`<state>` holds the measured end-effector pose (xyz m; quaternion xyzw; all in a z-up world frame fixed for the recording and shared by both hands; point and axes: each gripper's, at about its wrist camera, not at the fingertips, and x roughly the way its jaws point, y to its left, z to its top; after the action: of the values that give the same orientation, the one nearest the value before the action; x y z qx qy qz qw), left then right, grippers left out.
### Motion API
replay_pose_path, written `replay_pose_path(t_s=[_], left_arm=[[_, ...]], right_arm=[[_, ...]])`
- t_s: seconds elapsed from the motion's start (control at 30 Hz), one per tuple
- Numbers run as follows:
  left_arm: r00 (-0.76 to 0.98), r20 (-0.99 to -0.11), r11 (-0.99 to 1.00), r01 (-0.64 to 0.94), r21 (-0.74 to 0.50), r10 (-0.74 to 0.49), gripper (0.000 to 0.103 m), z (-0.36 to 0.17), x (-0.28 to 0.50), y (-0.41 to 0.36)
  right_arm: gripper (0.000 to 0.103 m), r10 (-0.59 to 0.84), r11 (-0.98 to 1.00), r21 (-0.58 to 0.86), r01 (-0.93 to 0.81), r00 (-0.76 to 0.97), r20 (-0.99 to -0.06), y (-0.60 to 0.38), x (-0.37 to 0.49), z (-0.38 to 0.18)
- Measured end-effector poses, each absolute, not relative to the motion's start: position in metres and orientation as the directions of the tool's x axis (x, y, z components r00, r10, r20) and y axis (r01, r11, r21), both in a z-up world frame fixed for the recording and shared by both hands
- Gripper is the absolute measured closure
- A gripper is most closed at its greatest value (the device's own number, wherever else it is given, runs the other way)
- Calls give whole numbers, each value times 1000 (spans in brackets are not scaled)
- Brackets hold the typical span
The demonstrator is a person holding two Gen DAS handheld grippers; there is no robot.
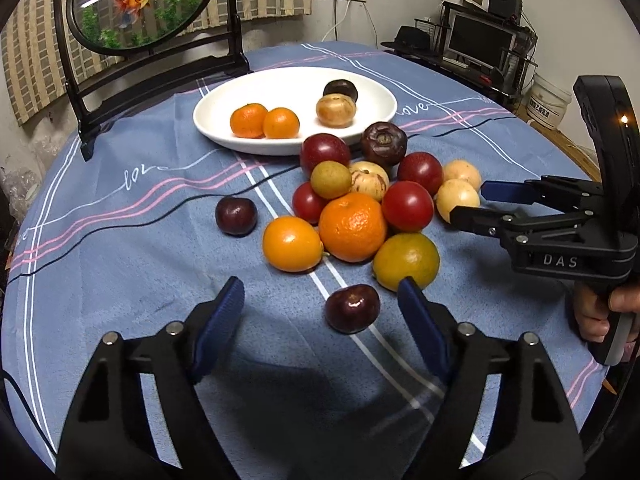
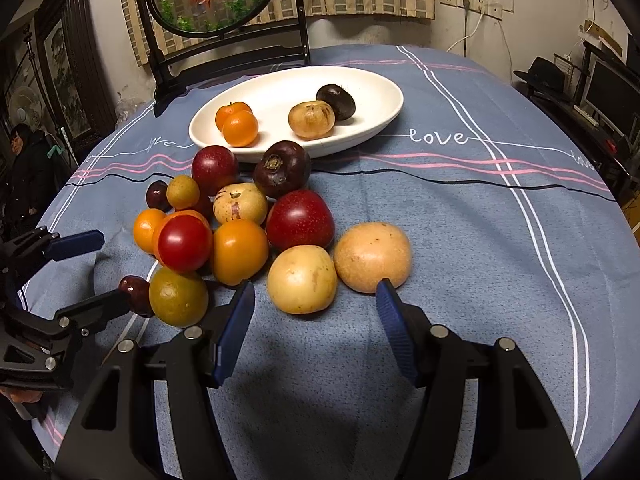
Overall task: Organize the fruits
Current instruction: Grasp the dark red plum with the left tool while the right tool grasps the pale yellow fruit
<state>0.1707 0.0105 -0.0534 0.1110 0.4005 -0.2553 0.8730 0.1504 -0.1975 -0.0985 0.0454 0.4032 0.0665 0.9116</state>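
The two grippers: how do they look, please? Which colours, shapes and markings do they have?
Both look the same. The left gripper and the right gripper have black angular linkage arms with silver round pivot pins, and two flat fingers with ribbed blue pads. Seen from the left wrist view, the right gripper's black body carries the white letters "DAS" and a curved black handle.

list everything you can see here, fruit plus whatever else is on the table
plate: 1, white, far middle of table
fruit on plate: 4, two orange, one tan, one dark
fruit pile: 12 or 13, red, orange, yellow, dark purple, on cloth before plate
loose plums: 2, dark, one left of pile, one between left jaws
cloth: 1, blue with stripes, over table
goldfish panel: 1, round, black stand, behind plate
left gripper: black, blue pads, open
right gripper: same, open, before a yellow fruit
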Motion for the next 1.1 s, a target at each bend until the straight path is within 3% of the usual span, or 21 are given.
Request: replay_pose_path(t_s=[0.37,0.57,0.9,1.1], left_arm=[[522,-773,833,553,-14,-359,30,-59,170,5],[489,-788,820,571,-36,-375,48,-64,172,2],[468,-809,820,571,-29,-355,58,-74,173,-3],[480,-810,822,569,-6,-338,59,-74,171,-5]], right_arm=[[39,158,987,141,-80,660,-734,-198,151,-99],[39,157,987,139,-80,662,-733,-198,151,-99],[46,109,994,92,-61,657,-746,-193,152,-100],[49,103,995,86,-57,624,-775,-190,153,-106]])
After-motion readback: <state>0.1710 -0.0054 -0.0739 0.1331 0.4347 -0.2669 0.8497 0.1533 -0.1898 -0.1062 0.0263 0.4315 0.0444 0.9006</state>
